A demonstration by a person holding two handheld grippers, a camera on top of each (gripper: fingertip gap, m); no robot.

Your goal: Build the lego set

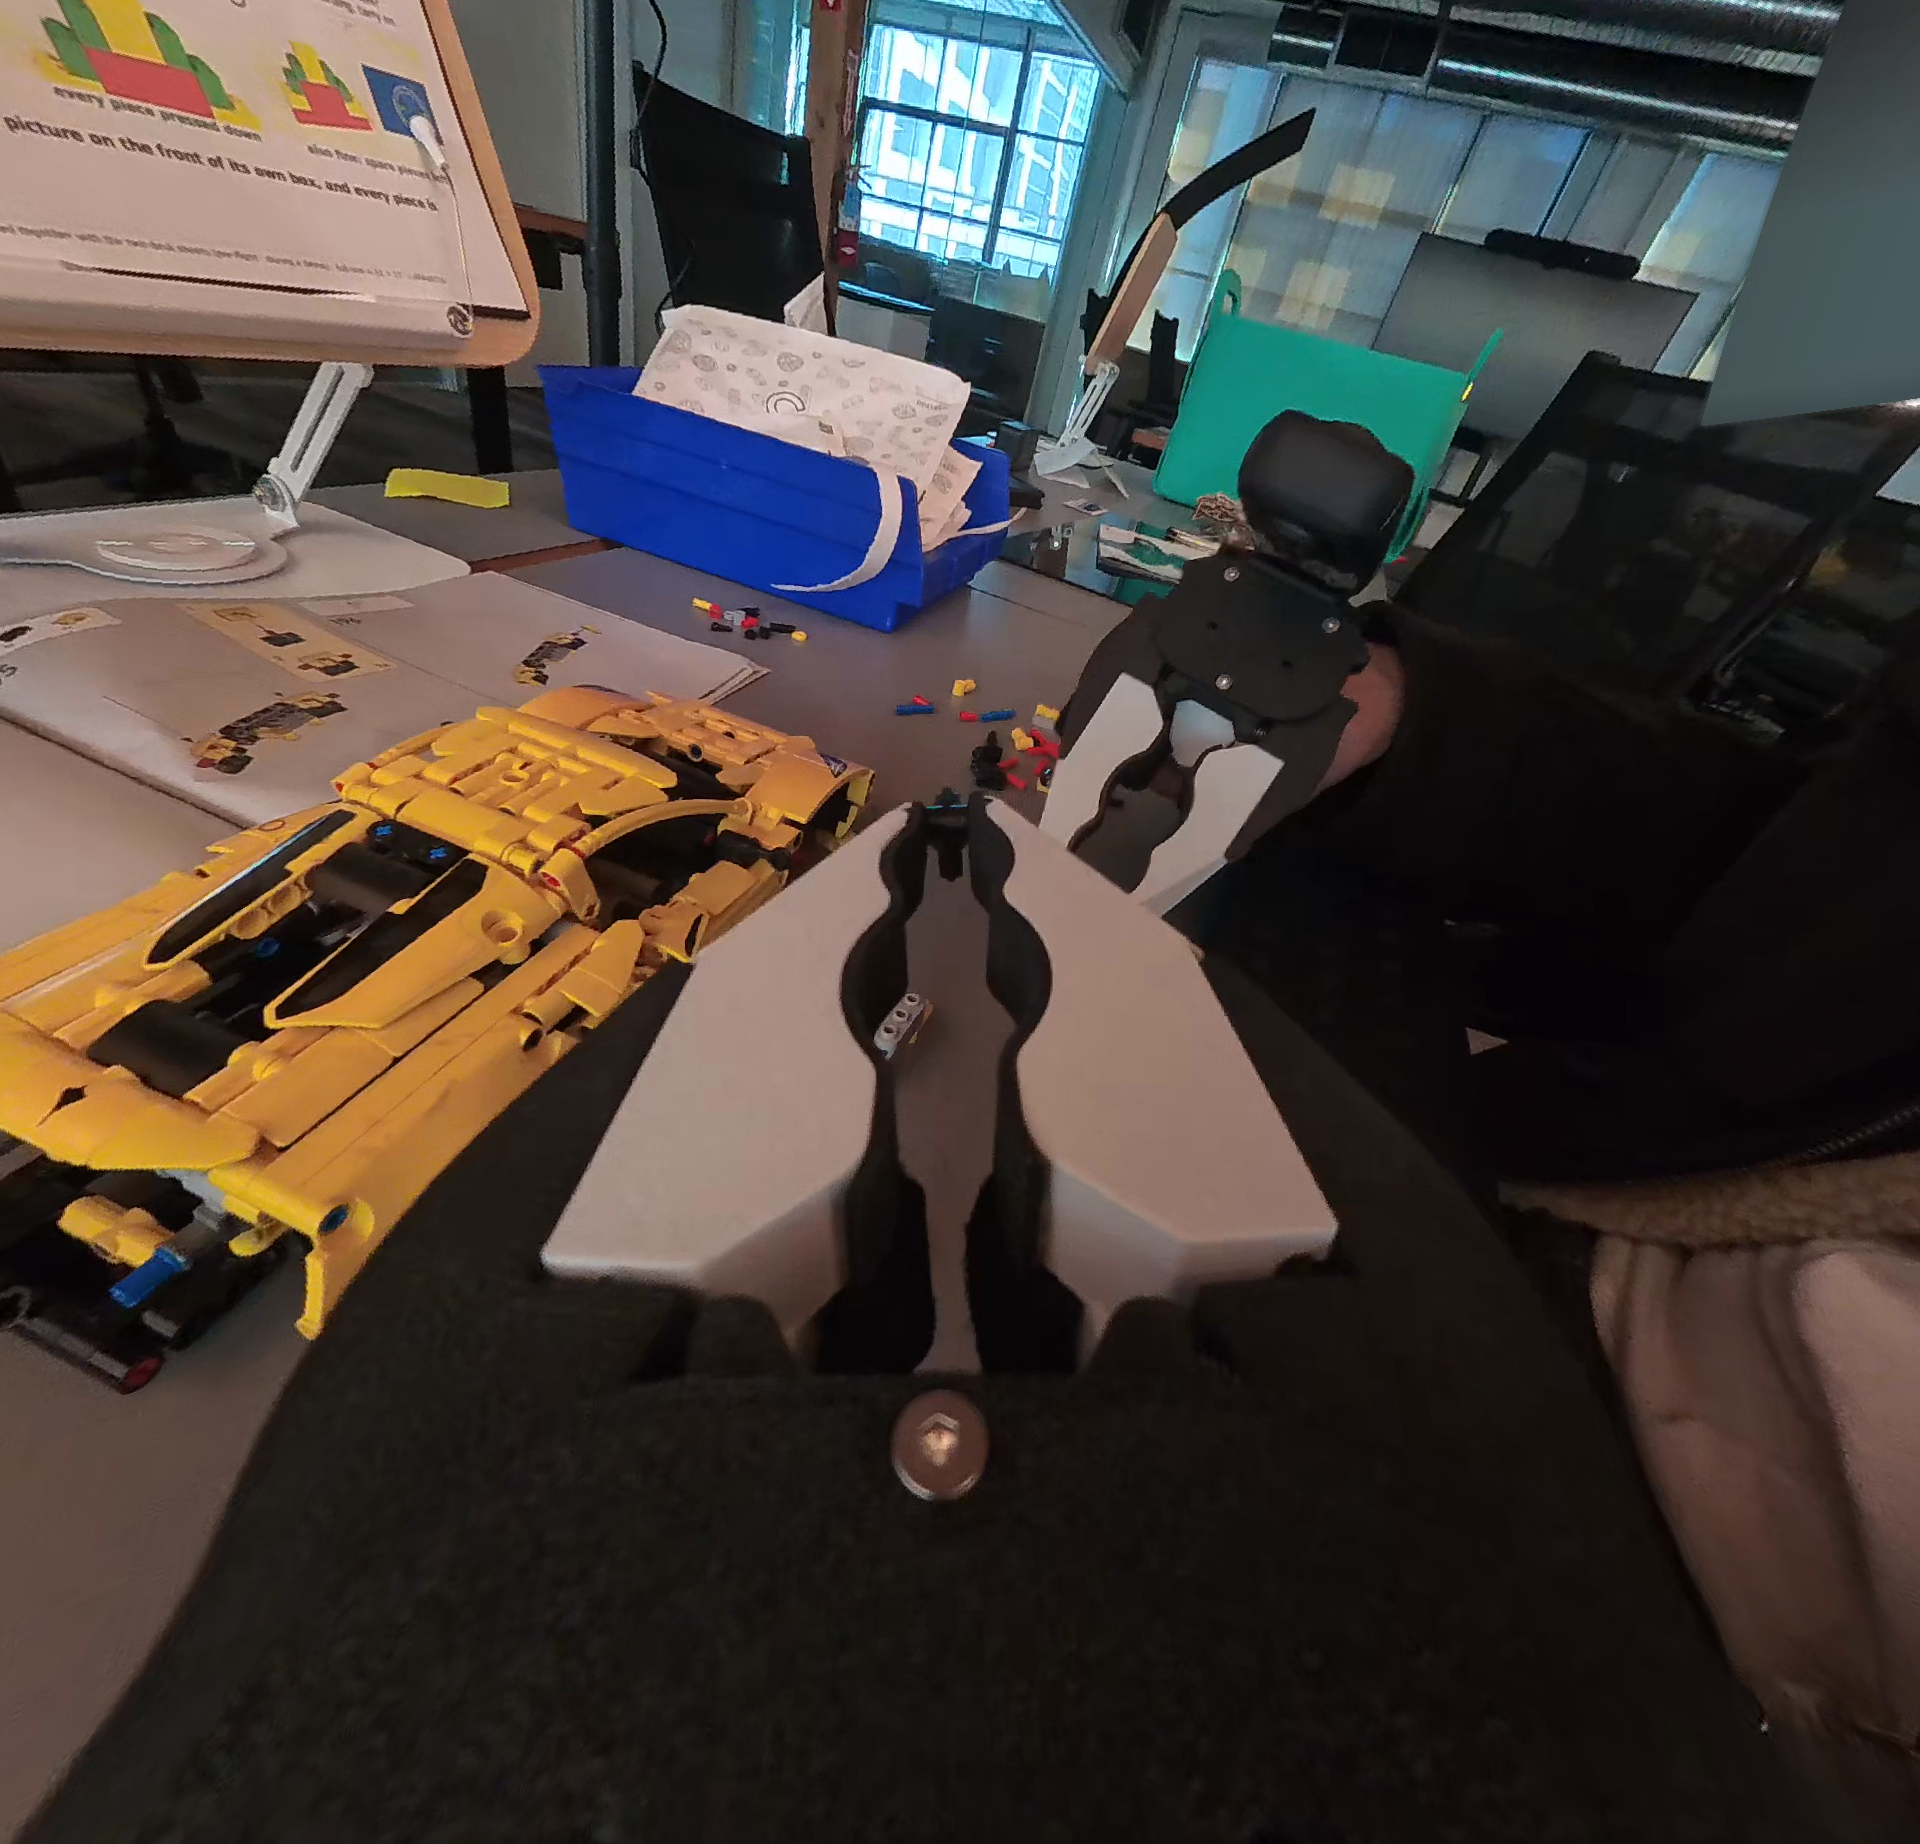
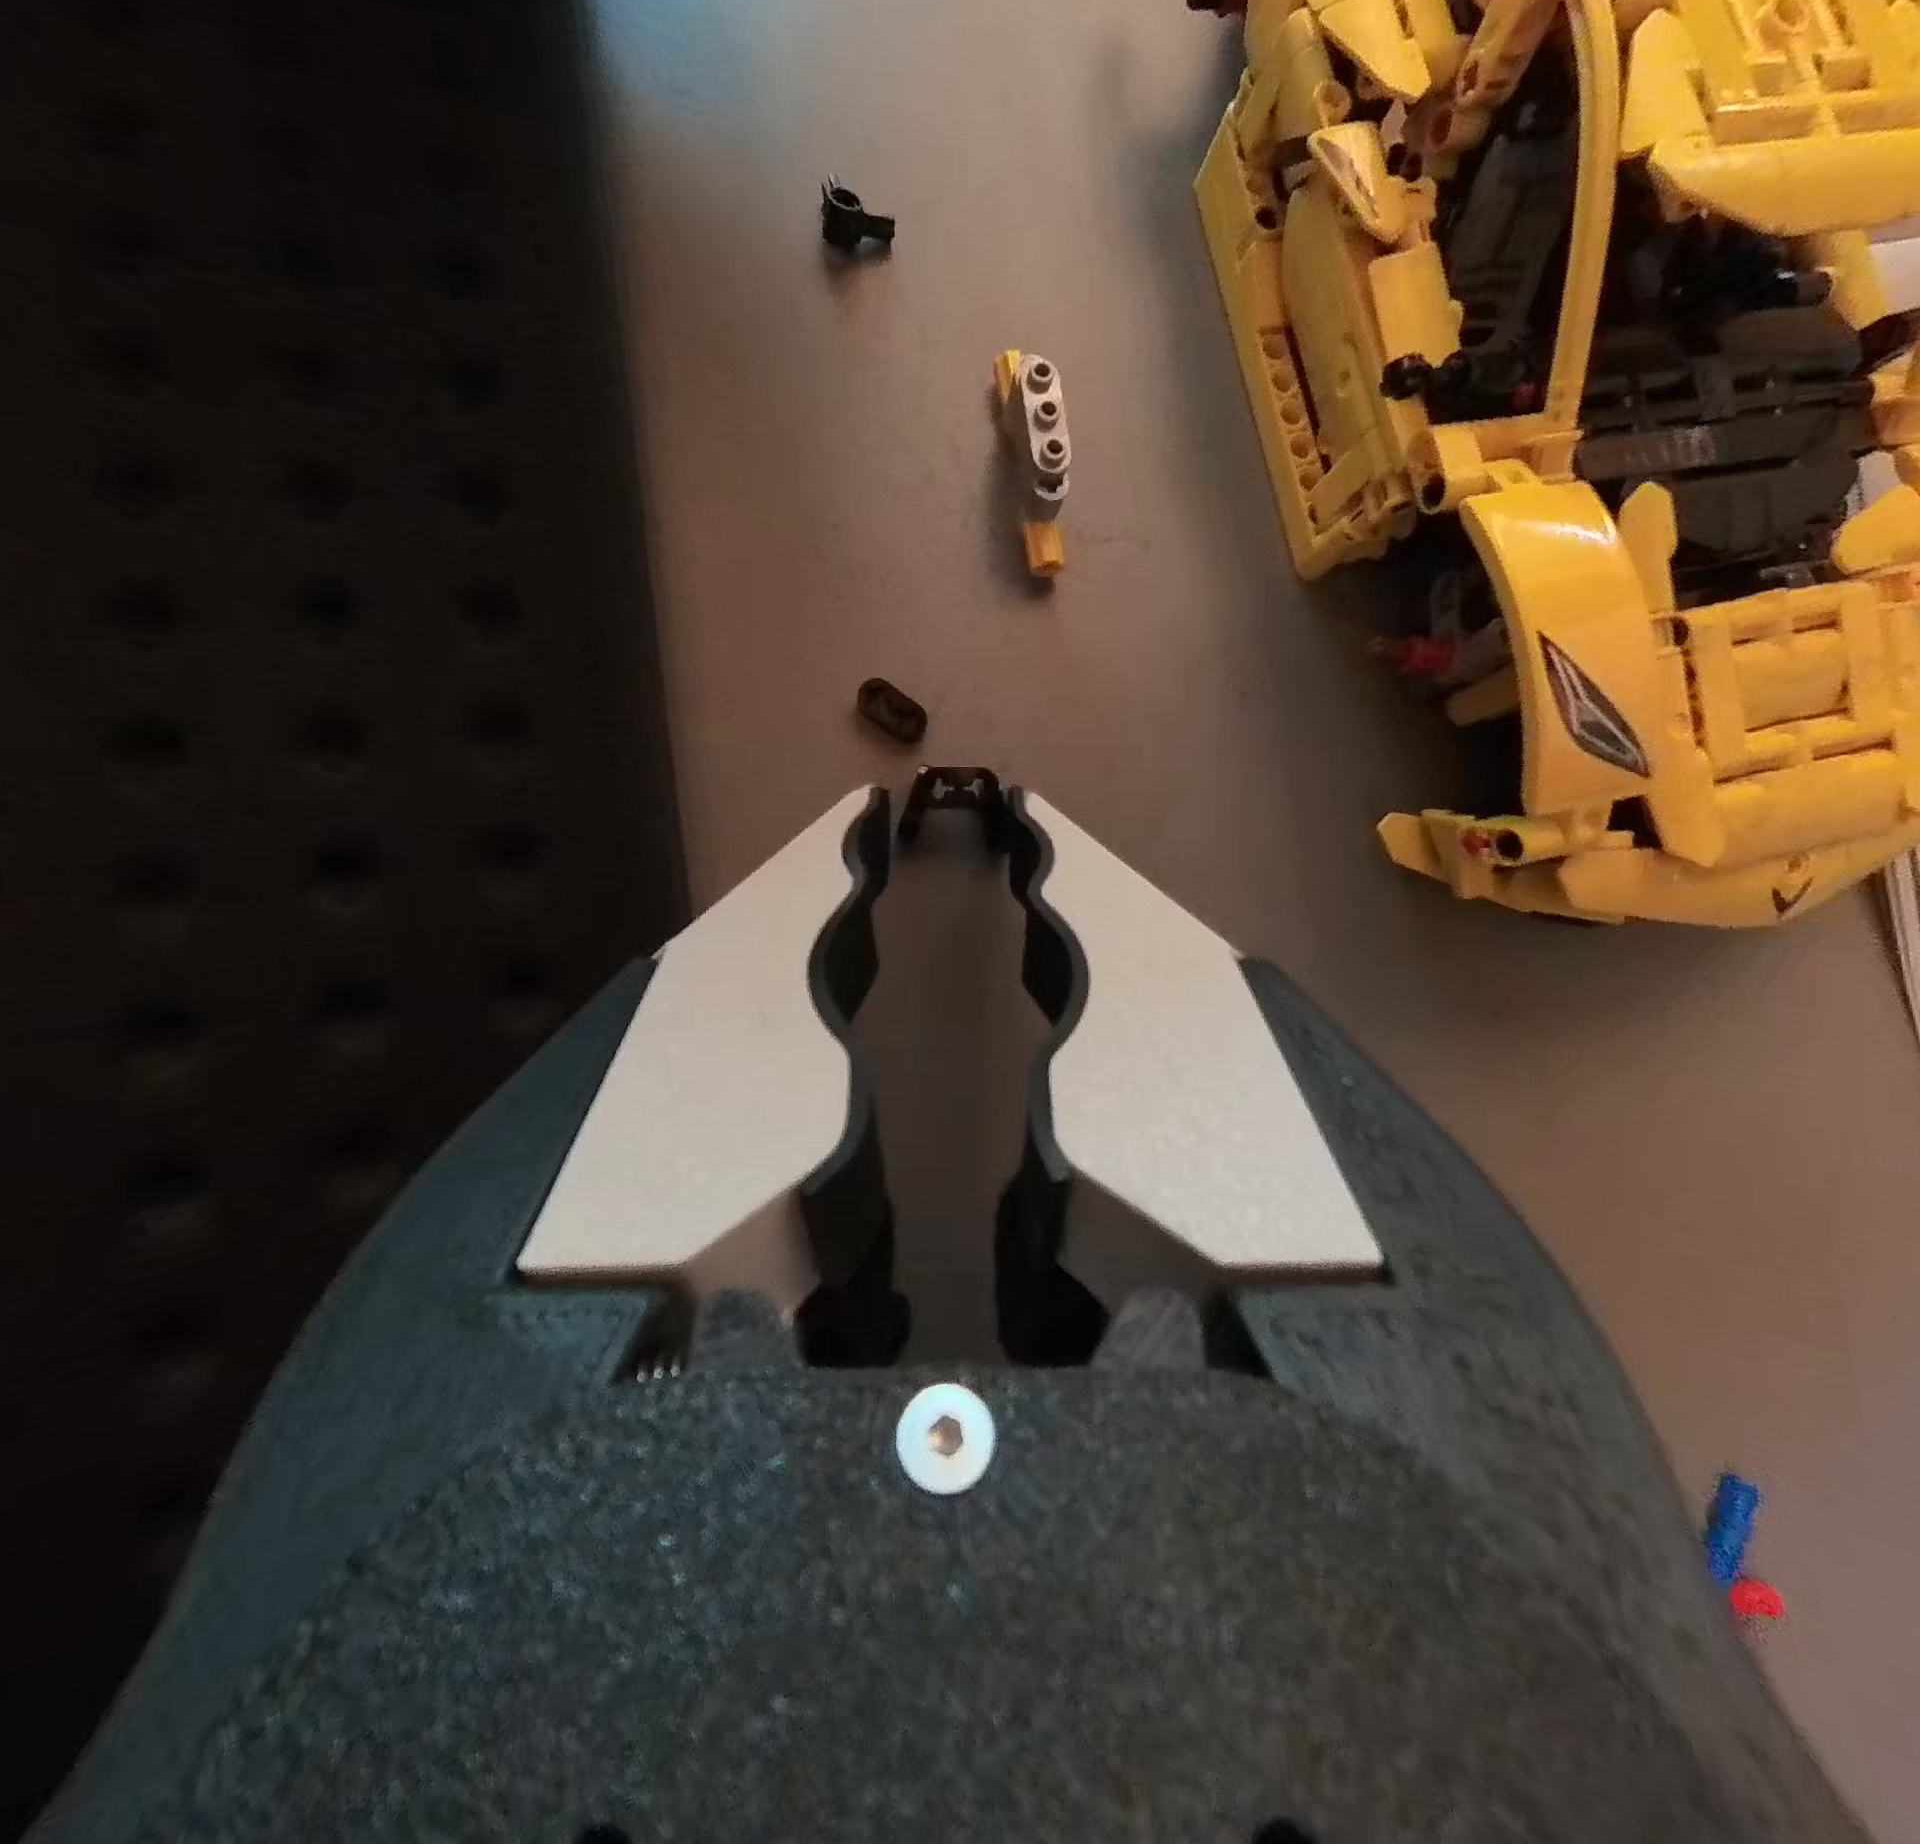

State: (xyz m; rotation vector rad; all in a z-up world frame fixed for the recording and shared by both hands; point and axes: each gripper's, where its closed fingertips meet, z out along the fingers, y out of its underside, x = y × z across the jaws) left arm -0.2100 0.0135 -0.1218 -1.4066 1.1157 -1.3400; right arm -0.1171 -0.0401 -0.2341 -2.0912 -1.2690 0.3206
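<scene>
The yellow lego car [image 1: 416, 911] lies on the grey table, left of my left gripper [image 1: 945, 820]. The left gripper is shut on a small black piece with a blue tip [image 1: 945, 838]. My right gripper [image 2: 953, 797] points down at the table and is shut on a small black piece [image 2: 951, 792]. It also shows in the left wrist view [image 1: 1164, 786], just right of the left fingertips. A grey and yellow piece [image 2: 1042, 444] lies ahead of it, a black link [image 2: 891, 705] close by and a black connector [image 2: 854, 218] farther on. The car [image 2: 1610, 444] is on the right.
An open instruction booklet [image 1: 364, 672] lies behind the car. A blue bin [image 1: 727, 506] with paper bags stands at the back, loose small pieces [image 1: 987, 724] in front of it. A tilted board with a printed sheet [image 1: 208, 132] stands far left. Blue and red pieces [image 2: 1730, 1545] lie near right. My hands' fingertips stand some 15 centimetres from each other. The black connector [image 2: 854, 218] sits 11 centimetres or so from the ends of my left fingers.
</scene>
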